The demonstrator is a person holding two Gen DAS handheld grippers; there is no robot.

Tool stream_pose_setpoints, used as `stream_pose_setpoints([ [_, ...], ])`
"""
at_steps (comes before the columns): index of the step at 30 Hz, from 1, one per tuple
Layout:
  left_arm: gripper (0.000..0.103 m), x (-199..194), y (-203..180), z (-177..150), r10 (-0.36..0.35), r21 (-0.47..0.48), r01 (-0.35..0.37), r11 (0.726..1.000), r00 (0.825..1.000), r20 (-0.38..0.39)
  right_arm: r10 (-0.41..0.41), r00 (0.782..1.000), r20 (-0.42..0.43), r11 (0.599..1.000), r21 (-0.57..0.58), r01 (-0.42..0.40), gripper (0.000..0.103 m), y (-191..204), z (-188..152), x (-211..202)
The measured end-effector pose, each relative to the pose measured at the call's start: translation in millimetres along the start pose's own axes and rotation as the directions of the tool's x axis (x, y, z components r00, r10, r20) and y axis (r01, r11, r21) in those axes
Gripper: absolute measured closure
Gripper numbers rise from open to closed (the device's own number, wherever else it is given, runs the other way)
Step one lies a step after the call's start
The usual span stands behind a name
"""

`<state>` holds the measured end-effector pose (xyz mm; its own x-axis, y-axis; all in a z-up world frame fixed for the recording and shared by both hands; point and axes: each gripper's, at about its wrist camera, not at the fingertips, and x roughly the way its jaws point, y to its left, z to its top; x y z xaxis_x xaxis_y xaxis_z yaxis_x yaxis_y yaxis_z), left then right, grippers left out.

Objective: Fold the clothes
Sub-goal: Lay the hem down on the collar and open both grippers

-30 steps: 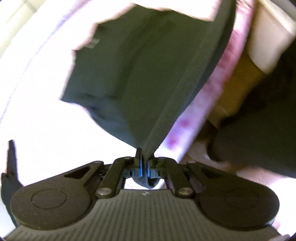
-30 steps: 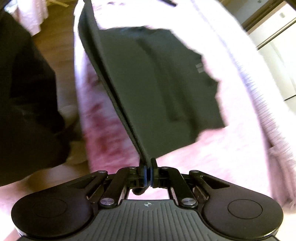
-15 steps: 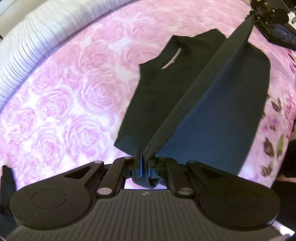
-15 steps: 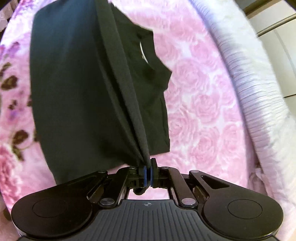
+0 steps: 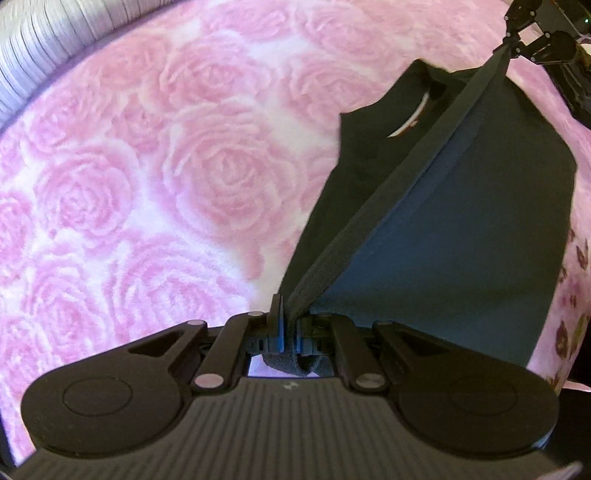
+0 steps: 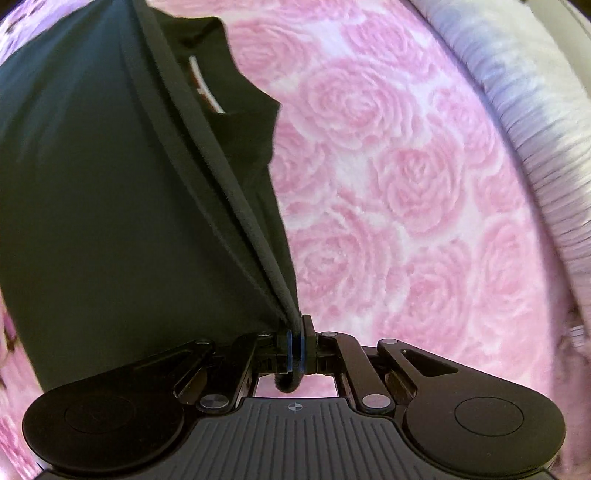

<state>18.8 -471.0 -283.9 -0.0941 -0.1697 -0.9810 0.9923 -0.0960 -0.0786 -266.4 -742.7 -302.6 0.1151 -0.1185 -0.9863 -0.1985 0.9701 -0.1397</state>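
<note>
A dark T-shirt [image 5: 461, 236] lies partly on a pink rose-patterned blanket [image 5: 147, 192], its neckline with a white label turned toward the far side. My left gripper [image 5: 290, 325] is shut on one corner of the shirt's hem. The hem runs taut as a dark band up to my right gripper [image 5: 511, 35], seen at the top right of the left wrist view. In the right wrist view the same T-shirt [image 6: 92, 221] hangs to the left, and my right gripper [image 6: 295, 332] is shut on the other hem corner. Both grippers point down at the blanket [image 6: 406, 184].
A pale ribbed cushion or bed edge [image 5: 40, 40] curves along the top left in the left wrist view, and the same ribbed edge [image 6: 528, 122] runs down the right side in the right wrist view. Dark leaf prints [image 5: 565, 332] mark the blanket's right border.
Both grippers swung with the stretched shirt from beside the bed, where floor and a person's dark clothes showed, to over the rose blanket and came lower. The shirt's body now rests on the blanket.
</note>
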Motion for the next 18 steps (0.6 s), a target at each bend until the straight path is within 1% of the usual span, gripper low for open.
stream_pose_setpoints([
  [4,0.099,22,11,3,-0.015,-0.041,0.015,0.999,1.0,-0.017,0.066,0.997,0.033,0.991,0.116,-0.069,0.101,-22,1,18],
  [6,0.097,31,19,3,-0.029,-0.089,0.028,0.996,0.999,-0.013,0.083,0.995,0.048,0.985,0.146,-0.089,0.101,-27,0,29],
  [8,0.09,36,29,1,-0.027,-0.163,0.028,0.986,1.0,0.008,0.095,0.993,0.069,0.98,0.17,-0.105,0.101,-31,-2,37],
  [10,0.077,34,39,-5,0.006,-0.264,0.007,0.964,0.999,0.049,0.103,0.989,0.107,0.959,0.255,-0.127,0.099,-39,-8,41],
  [11,0.076,31,45,-10,0.037,-0.335,-0.011,0.942,0.997,0.072,0.104,0.986,0.128,0.94,0.312,-0.14,0.094,-43,-11,42],
  [12,0.079,27,51,-16,0.052,-0.396,-0.01,0.918,0.994,0.097,0.099,0.983,0.152,0.912,0.381,-0.151,0.093,-48,-16,41],
  [14,0.079,19,61,-28,0.087,-0.511,-0.002,0.86,0.986,0.143,0.081,0.973,0.214,0.842,0.508,-0.182,0.089,-54,-30,36],
  [15,0.08,15,64,-35,0.092,-0.55,0.017,0.835,0.981,0.17,0.069,0.967,0.243,0.804,0.56,-0.199,0.088,-56,-37,32],
  [16,0.08,11,65,-40,0.093,-0.574,0.031,0.818,0.978,0.185,0.057,0.962,0.265,0.773,0.598,-0.211,0.085,-57,-43,29],
  [17,0.08,8,65,-46,0.088,-0.589,0.047,0.807,0.976,0.2,0.042,0.957,0.286,0.741,0.634,-0.221,0.083,-57,-49,26],
  [18,0.08,7,64,-49,0.078,-0.588,0.062,0.806,0.975,0.21,0.019,0.953,0.303,0.708,0.669,-0.227,0.081,-58,-56,22],
])
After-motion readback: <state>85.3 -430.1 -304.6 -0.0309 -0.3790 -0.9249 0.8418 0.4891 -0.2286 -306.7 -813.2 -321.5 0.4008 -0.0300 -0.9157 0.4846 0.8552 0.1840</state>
